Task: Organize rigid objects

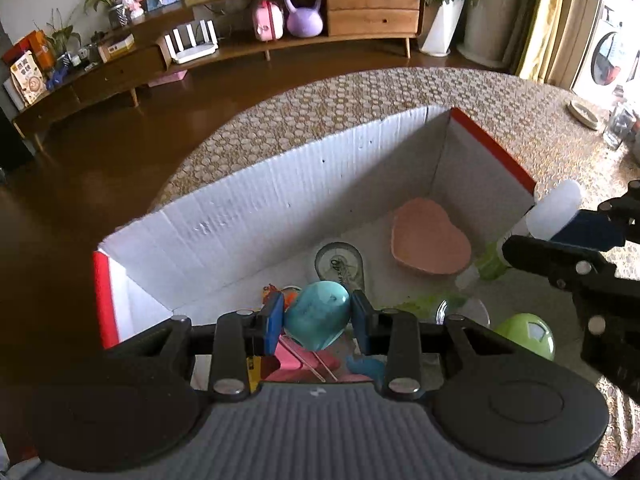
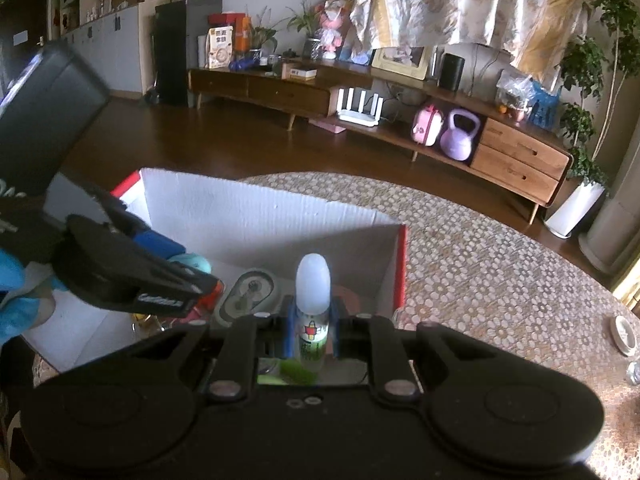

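Left gripper [image 1: 317, 320] is over the open cardboard box [image 1: 240, 216], its fingers [image 1: 272, 320] clamped narrow on a teal heart-shaped dish [image 1: 316, 318], which hangs tilted above the clutter at the near end of the box. Under it, pink and blue plastic pieces, too jumbled to name. At one o'clock from the teal dish, a pink heart-shaped dish [image 1: 430, 236] lies on the box floor near the far corner; between the two sits a grey oval case with a clear window [image 1: 339, 262]. At three o'clock, a green rounded container [image 1: 528, 334] rests by the near right side.

Right gripper [image 2: 312, 332] comes in at the box's right wall, fingers [image 2: 289, 330] pinched tight on a small bottle with a frosted white cap [image 2: 313, 280] and green label, cap pointing away from the camera over the box interior. The box stands on the bench [image 2: 500, 280], covered in a patterned cloth. A small white round lid [image 2: 624, 334] lies on the bench at three o'clock, well apart.
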